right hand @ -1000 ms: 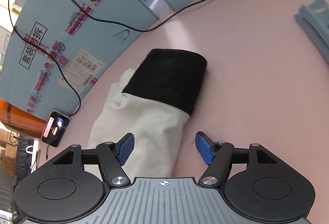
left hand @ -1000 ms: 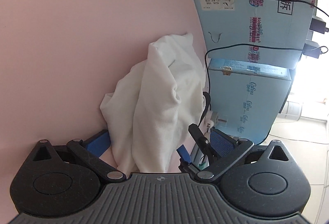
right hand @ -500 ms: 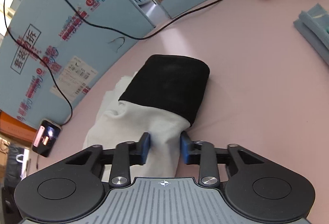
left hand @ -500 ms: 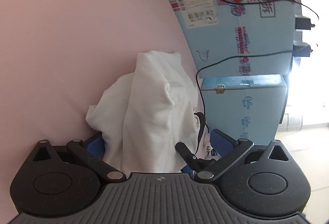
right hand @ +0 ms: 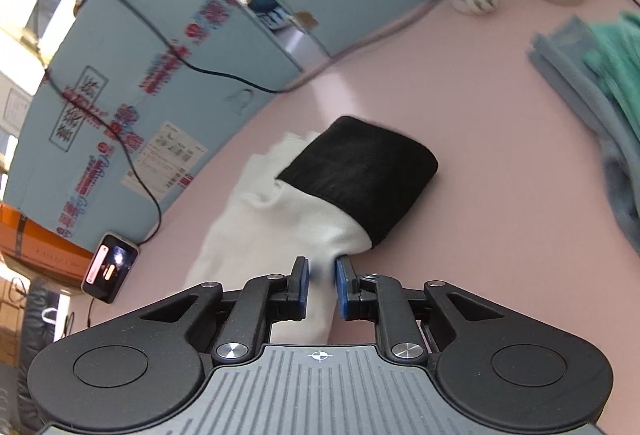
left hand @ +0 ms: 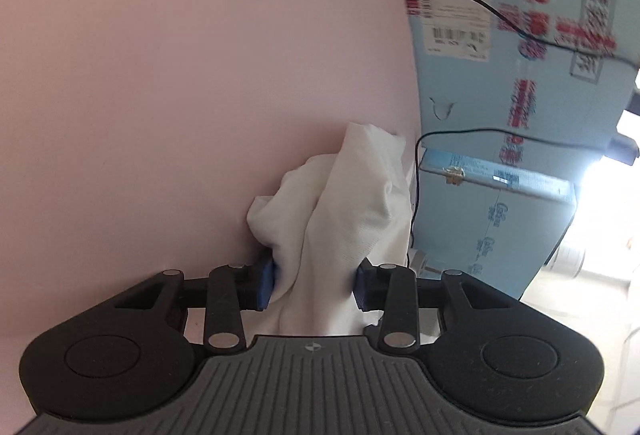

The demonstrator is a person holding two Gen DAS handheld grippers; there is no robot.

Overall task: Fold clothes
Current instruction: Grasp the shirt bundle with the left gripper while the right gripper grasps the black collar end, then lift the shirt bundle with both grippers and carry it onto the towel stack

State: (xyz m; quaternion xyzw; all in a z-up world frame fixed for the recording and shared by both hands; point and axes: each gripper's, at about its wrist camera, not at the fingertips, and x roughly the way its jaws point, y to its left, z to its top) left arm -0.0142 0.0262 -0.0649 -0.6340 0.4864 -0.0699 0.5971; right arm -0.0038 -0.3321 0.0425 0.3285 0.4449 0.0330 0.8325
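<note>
Under the black cloth (right hand: 360, 171), the white garment's (right hand: 280, 231) far end hides.

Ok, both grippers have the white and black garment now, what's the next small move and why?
Probably lift both ends slightly and draw them apart. The left gripper and right gripper have just closed on the bunched white fabric, which lies crumpled on the pink table.

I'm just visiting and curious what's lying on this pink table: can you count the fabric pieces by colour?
White garment: 1, pinched by both the left gripper and the right gripper
Black folded cloth: 1, lying on the white one
Blue-grey cloth: 1
Green cloth: 1, on the blue-grey one
Total: 4
</note>
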